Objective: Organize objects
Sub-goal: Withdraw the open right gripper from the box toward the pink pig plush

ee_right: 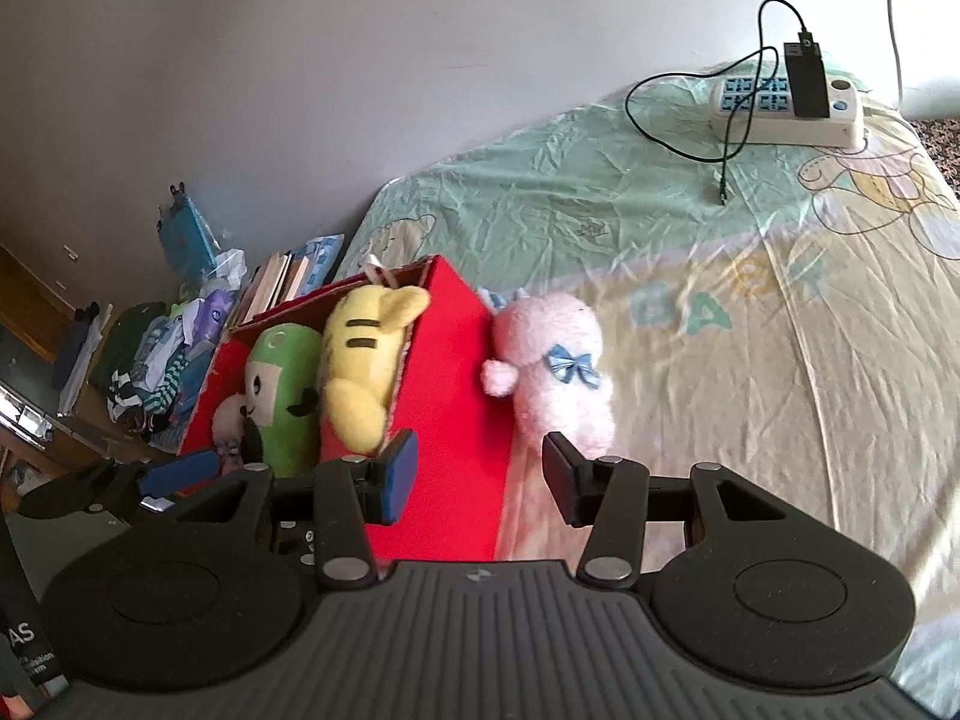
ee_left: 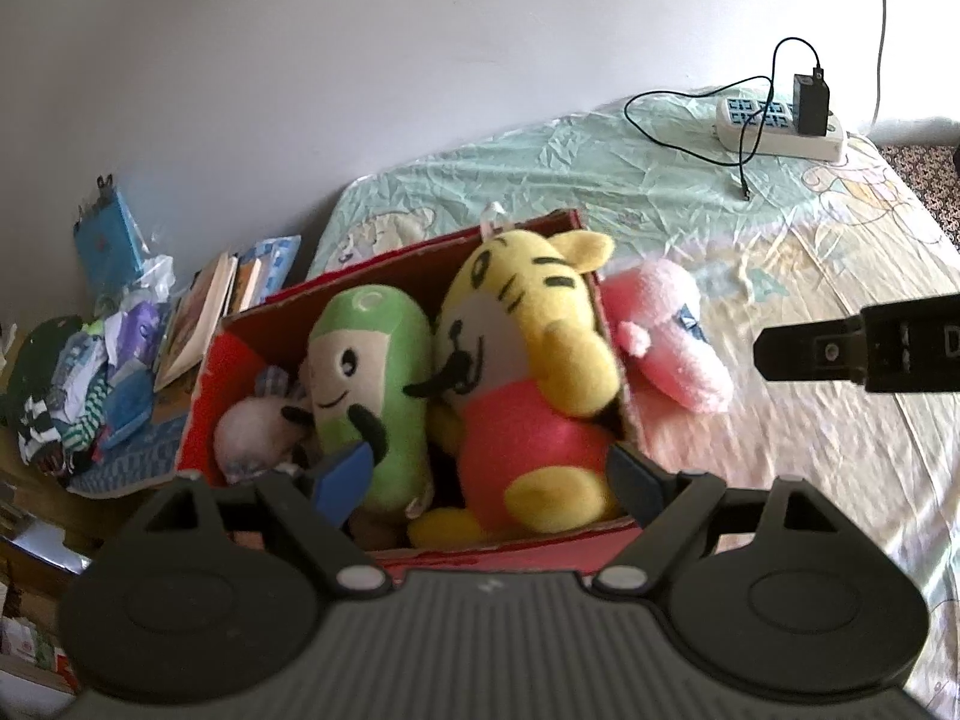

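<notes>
Pink plush toy (ee_right: 555, 372): lying on the bed just outside the red box's right wall, touching it; its long axis is running from near to far, a blue bow (ee_right: 573, 365) showing on its side and a small rounded limb pointing left toward the box.
Red box (ee_right: 456, 420): sitting open-topped near the left edge of the bed, its long axis running near to far.
Toys in the box: a yellow striped tiger plush (ee_left: 528, 372) in red is leaning at the right, head at the far end; a green plush (ee_left: 372, 384) is standing beside it at the left; a small white plush (ee_left: 258, 432) is tucked low in the left corner.
Left gripper (ee_left: 489, 477): hovering above the near end of the box, jaws spread wide with nothing pinched, the tiger's lower body showing between the blue pads.
Right gripper (ee_right: 480, 477): hanging above the box's right wall, jaws parted and empty, the right pad just near the pink toy.
Writing: the bedsheet (ee_right: 750, 420) is reading "BABY" in pastel letters beside cartoon drawings; other print is too blurred to read.
Bed: crinkled pale green and cream sheet; a white power strip (ee_right: 786, 105) with a black adapter and looping black cable is lying at the far right.
Room: plain white wall (ee_left: 360, 60); books (ee_left: 207, 315) and heaped clothes (ee_left: 78, 390) are crowding the floor to the left.
</notes>
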Demonstrator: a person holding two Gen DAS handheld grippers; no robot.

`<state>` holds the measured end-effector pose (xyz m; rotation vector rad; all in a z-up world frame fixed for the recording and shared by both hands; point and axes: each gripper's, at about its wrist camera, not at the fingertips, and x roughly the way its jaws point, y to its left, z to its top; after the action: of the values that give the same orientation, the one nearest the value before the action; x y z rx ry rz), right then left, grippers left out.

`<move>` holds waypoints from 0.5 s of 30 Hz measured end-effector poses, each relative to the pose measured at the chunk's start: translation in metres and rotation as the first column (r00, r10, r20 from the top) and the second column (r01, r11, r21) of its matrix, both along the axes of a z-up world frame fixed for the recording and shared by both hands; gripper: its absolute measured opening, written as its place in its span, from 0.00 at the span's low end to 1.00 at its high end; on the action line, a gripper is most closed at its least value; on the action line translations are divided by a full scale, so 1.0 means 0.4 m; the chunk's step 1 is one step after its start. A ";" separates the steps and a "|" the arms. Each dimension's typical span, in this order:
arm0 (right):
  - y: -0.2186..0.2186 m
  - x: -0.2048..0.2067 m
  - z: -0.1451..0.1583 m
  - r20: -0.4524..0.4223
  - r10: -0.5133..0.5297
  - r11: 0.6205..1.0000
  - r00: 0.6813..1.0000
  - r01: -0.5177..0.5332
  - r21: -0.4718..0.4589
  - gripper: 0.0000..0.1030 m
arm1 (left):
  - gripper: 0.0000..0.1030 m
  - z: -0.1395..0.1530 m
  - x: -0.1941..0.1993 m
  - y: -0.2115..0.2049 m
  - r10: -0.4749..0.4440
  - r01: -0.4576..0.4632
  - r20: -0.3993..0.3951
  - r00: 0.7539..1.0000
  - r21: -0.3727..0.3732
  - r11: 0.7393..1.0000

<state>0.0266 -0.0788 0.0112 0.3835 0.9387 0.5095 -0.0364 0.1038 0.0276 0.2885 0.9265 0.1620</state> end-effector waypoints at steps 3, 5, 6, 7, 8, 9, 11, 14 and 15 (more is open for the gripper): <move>-0.021 0.010 -0.008 -0.007 0.001 1.000 1.000 -0.001 0.006 0.49 | 0.85 -0.004 0.007 -0.022 0.001 -0.001 -0.003 1.000 0.012 1.000; -0.032 0.017 -0.014 -0.014 0.004 1.000 1.000 -0.004 0.010 0.49 | 0.85 -0.007 0.012 -0.038 0.002 -0.002 -0.007 1.000 0.018 1.000; -0.038 0.021 -0.018 -0.018 0.005 1.000 1.000 -0.005 0.013 0.49 | 0.85 -0.008 0.014 -0.044 0.002 -0.002 -0.009 1.000 0.019 1.000; -0.045 0.024 -0.022 -0.022 0.007 1.000 1.000 -0.006 0.015 0.49 | 0.85 -0.010 0.015 -0.050 0.001 -0.001 -0.012 1.000 0.020 1.000; -0.051 0.027 -0.025 -0.025 0.008 1.000 1.000 -0.008 0.018 0.49 | 0.85 -0.011 0.017 -0.056 0.000 0.000 -0.014 1.000 0.021 1.000; -0.058 0.031 -0.029 -0.028 0.010 1.000 1.000 -0.010 0.020 0.49 | 0.85 -0.013 0.020 -0.063 -0.001 0.001 -0.015 1.000 0.022 1.000; -0.072 0.036 -0.037 -0.035 0.011 1.000 0.999 -0.011 0.023 0.48 | 0.85 -0.017 0.022 -0.080 -0.006 0.006 -0.019 1.000 0.020 1.000; -0.093 0.051 -0.051 -0.046 0.014 1.000 0.999 -0.013 0.026 0.49 | 0.85 -0.025 0.020 -0.107 -0.024 0.024 -0.021 0.999 0.010 1.000; -0.101 0.057 -0.057 -0.050 0.015 1.000 0.999 -0.014 0.025 0.49 | 0.85 -0.030 0.019 -0.116 -0.032 0.032 -0.023 0.999 0.005 0.999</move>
<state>0.0494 -0.1192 -0.0115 0.4135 0.9847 0.5269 -0.0290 0.0575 0.0156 0.3102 0.9439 0.1318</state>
